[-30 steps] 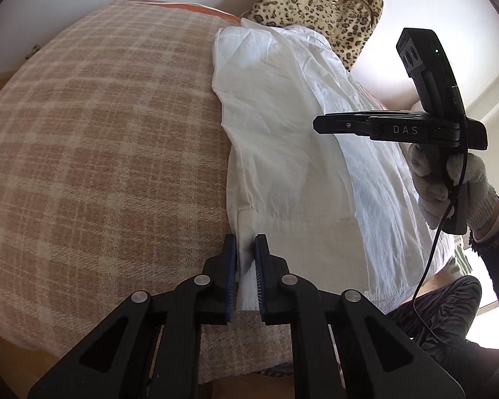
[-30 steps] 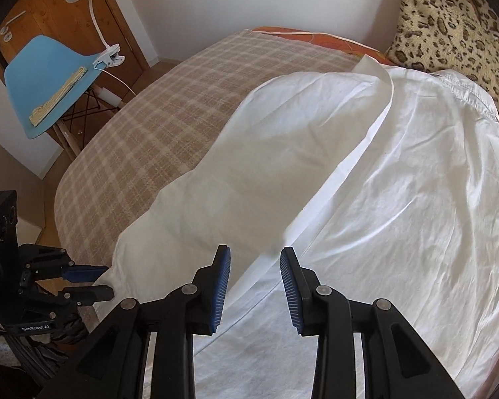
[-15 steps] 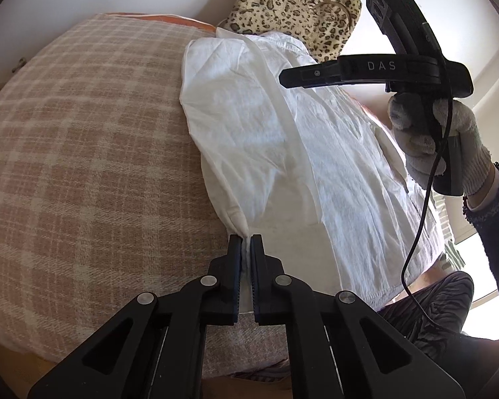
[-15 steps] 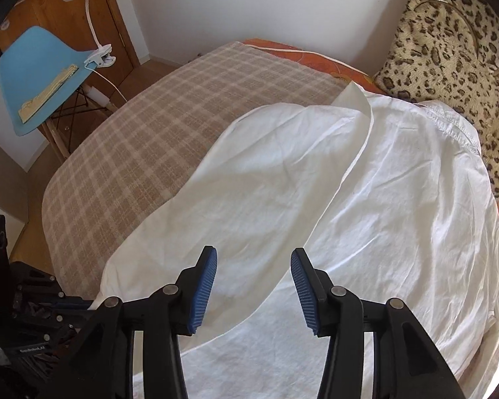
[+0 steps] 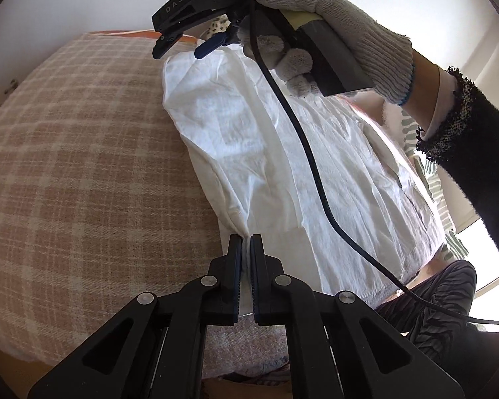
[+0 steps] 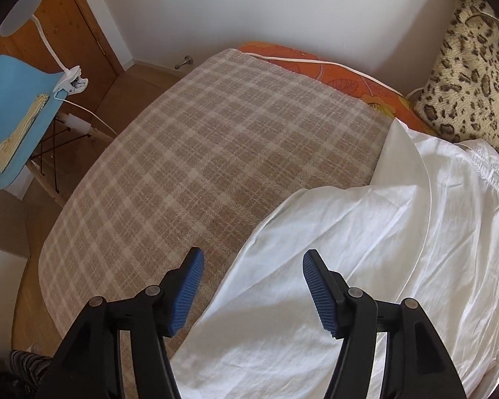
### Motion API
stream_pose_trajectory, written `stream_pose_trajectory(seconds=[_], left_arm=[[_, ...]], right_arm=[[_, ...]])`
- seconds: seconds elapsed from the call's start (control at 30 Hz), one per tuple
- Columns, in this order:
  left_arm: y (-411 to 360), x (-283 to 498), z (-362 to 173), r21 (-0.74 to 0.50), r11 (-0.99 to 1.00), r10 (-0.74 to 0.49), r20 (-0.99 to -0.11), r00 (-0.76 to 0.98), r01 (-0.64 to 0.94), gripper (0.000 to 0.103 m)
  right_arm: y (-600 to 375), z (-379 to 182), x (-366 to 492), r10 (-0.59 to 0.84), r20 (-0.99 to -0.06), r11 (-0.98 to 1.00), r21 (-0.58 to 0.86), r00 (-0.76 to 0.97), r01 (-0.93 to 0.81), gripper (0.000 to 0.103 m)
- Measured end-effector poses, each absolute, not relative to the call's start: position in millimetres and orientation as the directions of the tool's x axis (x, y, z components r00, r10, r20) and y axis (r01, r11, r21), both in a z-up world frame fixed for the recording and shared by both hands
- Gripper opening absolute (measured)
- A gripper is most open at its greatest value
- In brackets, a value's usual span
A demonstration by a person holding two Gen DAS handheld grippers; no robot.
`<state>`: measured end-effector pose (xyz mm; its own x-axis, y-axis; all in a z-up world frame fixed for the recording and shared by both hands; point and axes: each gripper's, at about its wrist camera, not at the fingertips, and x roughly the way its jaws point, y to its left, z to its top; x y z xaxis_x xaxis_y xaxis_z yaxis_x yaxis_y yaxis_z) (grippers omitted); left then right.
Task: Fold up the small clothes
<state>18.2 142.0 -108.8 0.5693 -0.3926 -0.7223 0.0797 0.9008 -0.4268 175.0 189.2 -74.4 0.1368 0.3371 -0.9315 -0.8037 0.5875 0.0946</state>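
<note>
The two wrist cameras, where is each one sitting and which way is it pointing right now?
Left wrist view: sits on the left hand-held gripper, low at the near edge of the bed, looking along the white shirt it pinches; the gloved right hand and dark sleeve show above.
Right wrist view: sits on the right hand-held gripper, high up, looking down across the checked blanket toward the blue chair; its jaws are wide open.
Shared: shirt, blanket, leopard cushion.
</note>
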Motion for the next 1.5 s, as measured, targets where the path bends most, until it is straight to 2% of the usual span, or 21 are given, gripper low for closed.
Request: stream_pose_trajectory(seconds=[0.23, 0.4, 0.5, 0.57, 0.67, 0.93, 1.07, 1.2, 1.5], left_arm=[[138, 19, -103, -0.438, 0.894, -0.409, -0.710, 0.574, 0.096, 0.004], [133, 20, -100, -0.436, 0.893, -0.417, -0.704, 0.574, 0.114, 0.004], [128, 20, -97, -0.429, 0.895, -0.418, -0.702, 0.577, 0.126, 0.004], [125, 21, -95, -0.430, 0.893, -0.423, -0.700, 0.575, 0.133, 0.004], [120, 21, -91, -0.425, 0.892, -0.431, -0.694, 0.577, 0.155, 0.004], [81, 27, -82, -0.389, 0.889, -0.456, -0.695, 0.555, 0.244, 0.004], [64, 30, -80, -0.374, 0.884, -0.468, -0.699, 0.541, 0.282, 0.004], [48, 33, -84, -0.368, 0.876, -0.481, -0.711, 0.512, 0.312, 0.004], [20, 37, -97, -0.348, 0.863, -0.491, -0.748, 0.446, 0.367, 0.004]], right_arm=[[222, -106, 193, 0.208, -0.955, 0.612, -0.043, 0.213, -0.790, 0.063], [224, -119, 201, 0.176, -0.958, 0.610, -0.075, 0.227, -0.789, 0.057], [221, -119, 205, 0.170, -0.953, 0.612, -0.098, 0.252, -0.785, 0.036], [215, -116, 210, 0.177, -0.950, 0.623, -0.095, 0.258, -0.776, 0.015], [199, -105, 219, 0.233, -0.942, 0.640, -0.037, 0.240, -0.767, 0.004], [125, -62, 240, 0.421, -0.878, 0.675, 0.134, 0.230, -0.726, 0.003], [72, -60, 249, 0.481, -0.840, 0.707, 0.203, 0.251, -0.677, 0.003], [27, -74, 260, 0.500, -0.827, 0.745, 0.260, 0.256, -0.615, 0.003], [-6, -98, 267, 0.445, -0.853, 0.790, 0.231, 0.272, -0.568, 0.002]])
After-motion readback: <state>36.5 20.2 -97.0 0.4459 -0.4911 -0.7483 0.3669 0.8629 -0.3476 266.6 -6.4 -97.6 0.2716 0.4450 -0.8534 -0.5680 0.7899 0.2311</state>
